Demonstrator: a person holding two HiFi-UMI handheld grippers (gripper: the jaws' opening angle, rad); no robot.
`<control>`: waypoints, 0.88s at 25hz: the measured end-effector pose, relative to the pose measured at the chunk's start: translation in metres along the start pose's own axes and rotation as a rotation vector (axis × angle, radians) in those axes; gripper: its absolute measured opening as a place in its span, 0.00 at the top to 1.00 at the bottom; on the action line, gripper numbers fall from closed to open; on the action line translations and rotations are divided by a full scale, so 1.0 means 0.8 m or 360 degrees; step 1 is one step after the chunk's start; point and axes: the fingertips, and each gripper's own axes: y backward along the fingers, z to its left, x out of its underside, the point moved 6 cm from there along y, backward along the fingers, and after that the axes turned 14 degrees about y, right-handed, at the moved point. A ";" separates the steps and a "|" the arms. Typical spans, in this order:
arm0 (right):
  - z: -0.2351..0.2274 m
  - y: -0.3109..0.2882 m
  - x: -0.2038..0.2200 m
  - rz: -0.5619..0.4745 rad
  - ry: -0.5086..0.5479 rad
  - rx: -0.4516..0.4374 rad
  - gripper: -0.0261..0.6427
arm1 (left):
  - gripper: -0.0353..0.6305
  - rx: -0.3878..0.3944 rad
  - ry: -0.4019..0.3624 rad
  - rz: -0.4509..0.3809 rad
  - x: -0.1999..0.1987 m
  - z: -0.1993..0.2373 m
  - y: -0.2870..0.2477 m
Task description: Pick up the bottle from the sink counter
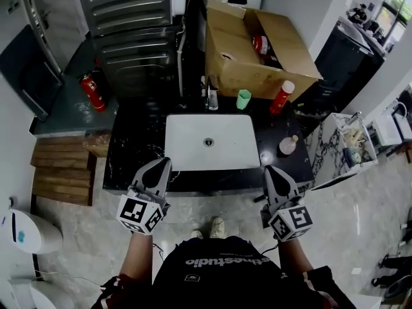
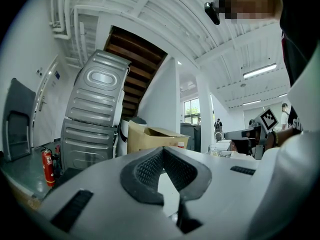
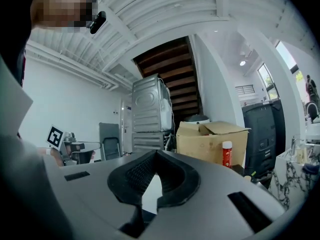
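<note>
Left tongs point(image 1: 163, 164): clenched, tips meeting, nothing between them; held level at the front edge of the table point(image 1: 135, 140), left of the basin point(image 1: 187, 140).
Right tongs point(image 1: 270, 171): clenched as well and empty; level at the front edge, right of the basin.
Red bottle point(image 1: 282, 96): upright with a white cap, at the back right of the table, just in front of the cardboard box point(image 1: 232, 60) and right of the green cup point(image 1: 243, 99); well apart from both tongs.
Small pink bottle point(image 1: 288, 145): stands right of the basin, nearer the right tongs; too small to make out in detail.
Which bottle: the task names 1, yet 2 stand on the table; I cannot tell which is meant.
Done so far: nothing of the pick-up itself; neither bottle is touched or lifted.
Left to do: all of it. The tongs must open, reach over the table, close on the bottle and raise it.
Likely hand: the right tongs seem better placed, since both bottles stand on that side.
</note>
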 end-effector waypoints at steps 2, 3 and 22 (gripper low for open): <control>-0.014 -0.008 0.006 -0.0001 -0.0007 -0.0001 0.90 | 0.93 0.0014 0.0007 0.0010 0.002 -0.004 -0.019; -0.023 -0.010 0.008 -0.0002 -0.0009 0.0010 0.90 | 0.93 0.0032 0.0006 0.0020 0.003 -0.007 -0.031; -0.251 -0.009 0.168 0.0125 -0.0020 0.0417 0.73 | 0.93 0.0546 -0.0055 0.0263 0.090 -0.129 -0.293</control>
